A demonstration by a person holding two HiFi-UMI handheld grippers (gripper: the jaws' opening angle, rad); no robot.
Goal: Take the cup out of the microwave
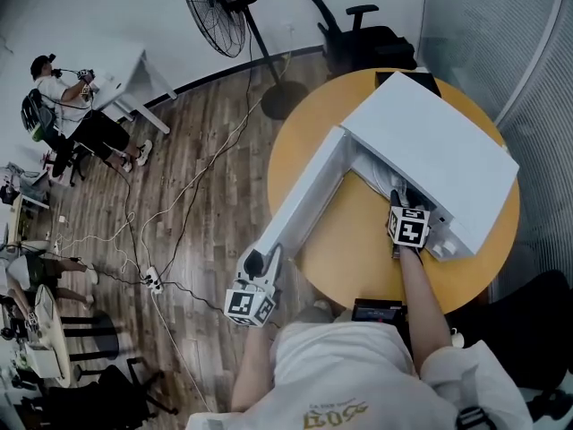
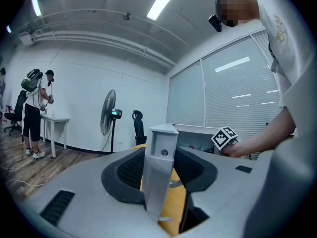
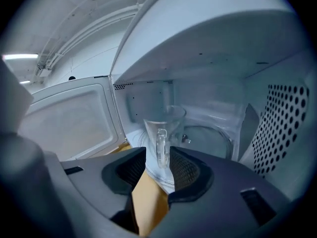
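Already the microwave point(image 1: 434, 146) stands open: the left gripper point(image 2: 159, 180) clamps the door point(image 1: 309, 191) by its edge. Inside sits the glass cup point(image 3: 162, 125), its handle between the right gripper point(image 3: 158, 168)'s parted jaws, ungripped. Gripping and lifting out remain.

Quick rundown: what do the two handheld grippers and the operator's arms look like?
The left gripper and right gripper match: grey moulded bodies, black ribbed pads, a white cube with black square markers on each. The person wears a white short-sleeved T-shirt with yellow print.
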